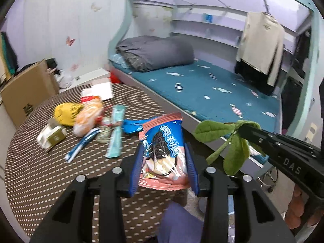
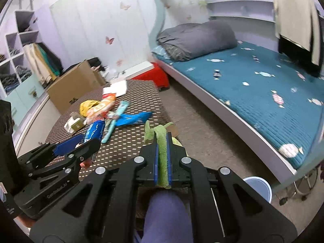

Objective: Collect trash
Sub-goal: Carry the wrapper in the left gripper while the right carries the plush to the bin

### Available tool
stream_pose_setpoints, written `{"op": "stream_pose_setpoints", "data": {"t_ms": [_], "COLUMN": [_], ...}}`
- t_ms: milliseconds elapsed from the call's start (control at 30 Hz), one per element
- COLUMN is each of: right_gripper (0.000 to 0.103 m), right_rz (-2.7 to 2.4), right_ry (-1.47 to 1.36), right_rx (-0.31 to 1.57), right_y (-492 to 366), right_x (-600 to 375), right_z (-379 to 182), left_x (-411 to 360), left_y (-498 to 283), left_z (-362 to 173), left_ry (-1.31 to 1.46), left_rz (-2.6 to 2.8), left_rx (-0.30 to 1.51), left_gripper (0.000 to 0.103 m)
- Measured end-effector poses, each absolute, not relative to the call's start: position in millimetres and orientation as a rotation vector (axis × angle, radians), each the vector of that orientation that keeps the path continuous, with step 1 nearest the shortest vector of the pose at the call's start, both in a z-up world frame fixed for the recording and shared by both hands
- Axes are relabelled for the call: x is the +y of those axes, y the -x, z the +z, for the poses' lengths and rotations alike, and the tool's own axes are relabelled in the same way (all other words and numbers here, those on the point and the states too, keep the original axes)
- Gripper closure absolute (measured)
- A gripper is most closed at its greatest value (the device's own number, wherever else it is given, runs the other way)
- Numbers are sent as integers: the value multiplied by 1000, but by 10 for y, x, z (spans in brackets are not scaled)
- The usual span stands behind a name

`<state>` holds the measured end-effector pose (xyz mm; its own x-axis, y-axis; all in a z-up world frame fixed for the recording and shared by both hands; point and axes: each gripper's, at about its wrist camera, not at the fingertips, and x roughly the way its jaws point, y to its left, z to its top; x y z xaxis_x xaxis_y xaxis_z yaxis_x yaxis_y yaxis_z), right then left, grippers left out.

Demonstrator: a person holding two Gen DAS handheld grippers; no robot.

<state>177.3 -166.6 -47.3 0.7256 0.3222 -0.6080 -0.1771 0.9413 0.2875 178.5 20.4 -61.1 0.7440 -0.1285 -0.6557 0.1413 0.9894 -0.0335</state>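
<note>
"DAS" on right gripper [image 1: 246,130]

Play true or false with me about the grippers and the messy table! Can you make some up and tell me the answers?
1. The left hand-held gripper holds a cookie wrapper. True.
2. The right hand-held gripper is empty. False: it is shut on a green leafy thing.
3. More wrappers lie on the dotted table. True: a yellow wrapper and a long light-blue wrapper are among them.
4. The bed cover is red. False: it is blue-green with candy pictures.
5. A rolled grey blanket lies on the bed. True.
</note>
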Motion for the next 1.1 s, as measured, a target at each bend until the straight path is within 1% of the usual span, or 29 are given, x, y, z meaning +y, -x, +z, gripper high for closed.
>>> {"op": "stream_pose_setpoints", "data": {"t_ms": [600, 867, 1100], "right_gripper": [96, 96, 96], "right_rz": [-26, -148, -250], "right_ry": [-363, -373, -429], "right_rx": [716, 708, 728], "right_y": [-1421, -1161, -980], "right_x": [-2937, -3299, -3626], "right_z": [-722, -779, -962], "left_x": [-1217, -1769, -2224], "left_y": [-1758, -1731, -1709], "left_z": [-723, -888, -1107], "left_ry": [-183, -255, -328], "left_rz": [-463, -569, -649], "left_rx": [740, 781, 825], "left_gripper": [63, 63, 63]}}
